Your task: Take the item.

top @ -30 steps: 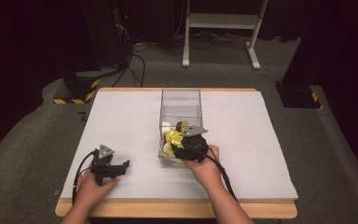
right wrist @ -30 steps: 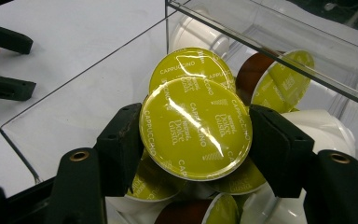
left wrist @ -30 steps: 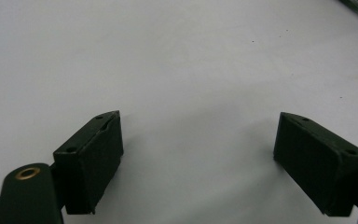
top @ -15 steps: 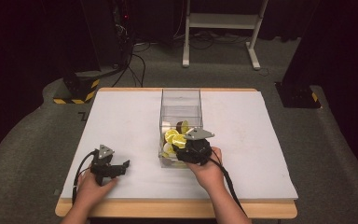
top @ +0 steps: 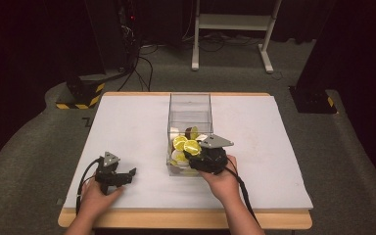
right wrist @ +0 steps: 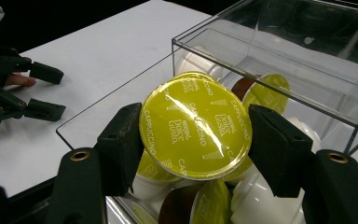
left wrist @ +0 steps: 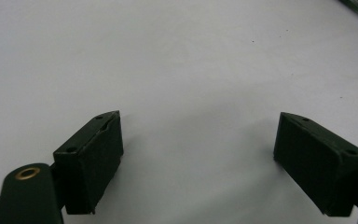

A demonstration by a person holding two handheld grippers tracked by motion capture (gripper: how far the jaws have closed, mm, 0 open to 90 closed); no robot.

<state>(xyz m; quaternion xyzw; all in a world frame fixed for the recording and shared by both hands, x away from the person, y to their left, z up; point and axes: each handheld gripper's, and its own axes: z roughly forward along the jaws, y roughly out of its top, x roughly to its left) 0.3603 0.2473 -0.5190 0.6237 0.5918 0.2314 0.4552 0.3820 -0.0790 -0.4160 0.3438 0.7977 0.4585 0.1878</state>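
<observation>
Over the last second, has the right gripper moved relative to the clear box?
Yes. The right gripper has risen and shifted slightly right at the clear box's near end, lifting a yellow-lidded capsule.

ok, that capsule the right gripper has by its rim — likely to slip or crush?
The capsule is held across its round foil lid, so it could pivot or slip between the right gripper's jaws. Its glossy foil looks thin and dentable. It probably rolls if dropped among the others in the clear box.
</observation>
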